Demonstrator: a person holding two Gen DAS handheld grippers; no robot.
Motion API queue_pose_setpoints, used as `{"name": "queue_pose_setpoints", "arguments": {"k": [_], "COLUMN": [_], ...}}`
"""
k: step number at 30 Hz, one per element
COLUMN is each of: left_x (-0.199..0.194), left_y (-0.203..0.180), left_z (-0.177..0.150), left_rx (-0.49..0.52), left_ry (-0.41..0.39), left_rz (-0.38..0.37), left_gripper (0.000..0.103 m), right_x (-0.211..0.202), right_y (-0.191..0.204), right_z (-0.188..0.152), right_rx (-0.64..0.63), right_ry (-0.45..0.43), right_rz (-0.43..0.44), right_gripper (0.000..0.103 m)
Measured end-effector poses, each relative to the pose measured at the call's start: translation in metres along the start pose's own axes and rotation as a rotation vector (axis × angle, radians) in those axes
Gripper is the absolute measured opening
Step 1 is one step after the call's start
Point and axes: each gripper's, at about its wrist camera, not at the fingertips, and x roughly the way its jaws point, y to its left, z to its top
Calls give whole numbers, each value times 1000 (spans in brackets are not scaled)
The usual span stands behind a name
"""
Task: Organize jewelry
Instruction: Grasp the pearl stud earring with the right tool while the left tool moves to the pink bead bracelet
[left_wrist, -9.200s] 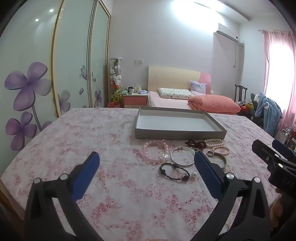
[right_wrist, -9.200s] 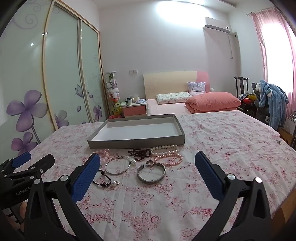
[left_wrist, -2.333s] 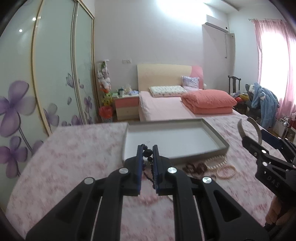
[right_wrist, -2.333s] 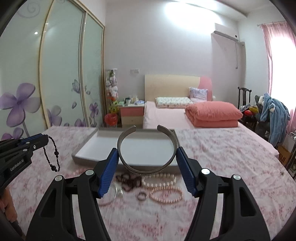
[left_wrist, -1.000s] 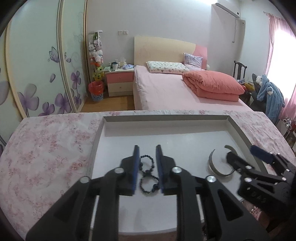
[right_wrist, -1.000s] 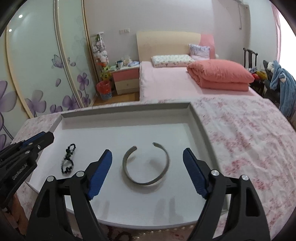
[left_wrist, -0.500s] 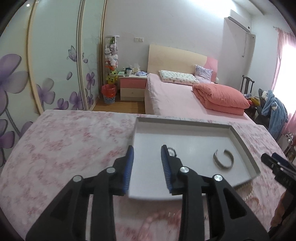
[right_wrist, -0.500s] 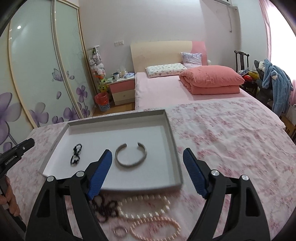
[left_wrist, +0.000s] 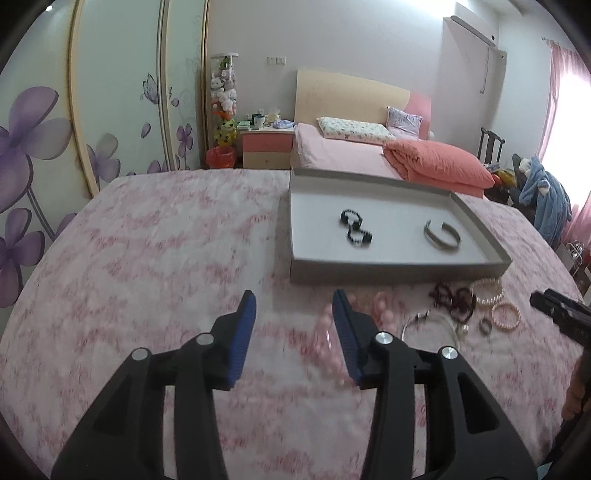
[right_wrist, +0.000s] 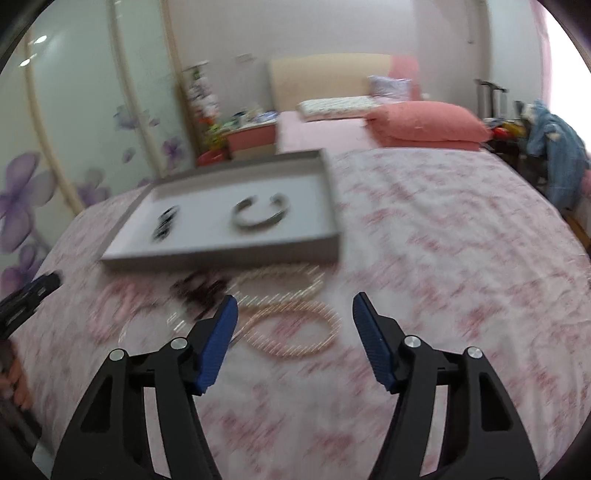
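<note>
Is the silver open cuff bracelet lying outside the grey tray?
No, the silver open cuff bracelet lies inside the grey tray, beside the black beaded bracelet.

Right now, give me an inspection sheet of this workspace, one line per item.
Surface: pink floral cloth, wrinkled.
Job's things: grey tray holds black bead bracelet and silver cuff; pearl strands, dark beads, pink bead bracelet, thin bangle and small ring lie in front of it.
Clutter: nothing seen.
Grippers: left gripper open, jaws just opening, empty; right gripper open, just narrowing above the pearls.
Cables: nothing seen.
Surroundings: bed, flowered wardrobe.
</note>
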Motion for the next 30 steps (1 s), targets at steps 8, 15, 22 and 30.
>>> {"name": "queue_pose_setpoints", "arguments": {"k": [8, 15, 22, 30], "left_x": [-1, 0, 7, 17], "left_y": [11, 23, 19, 4], "left_z": [-5, -4, -6, -10], "left_rx": [-32, -77, -68, -28], "left_ry": [4, 13, 33, 69], "left_rz": [31, 65, 61, 21], "left_gripper": [44, 44, 44, 44], "right_x": [-2, 18, 19, 21], "right_y": [72, 120, 121, 77], "right_z": [-48, -60, -65, -54], "right_rx": [-149, -266, -303, -230], "right_ry": [116, 170, 142, 134], "right_rz": [226, 180, 128, 15], "right_gripper": [55, 43, 19, 17]}}
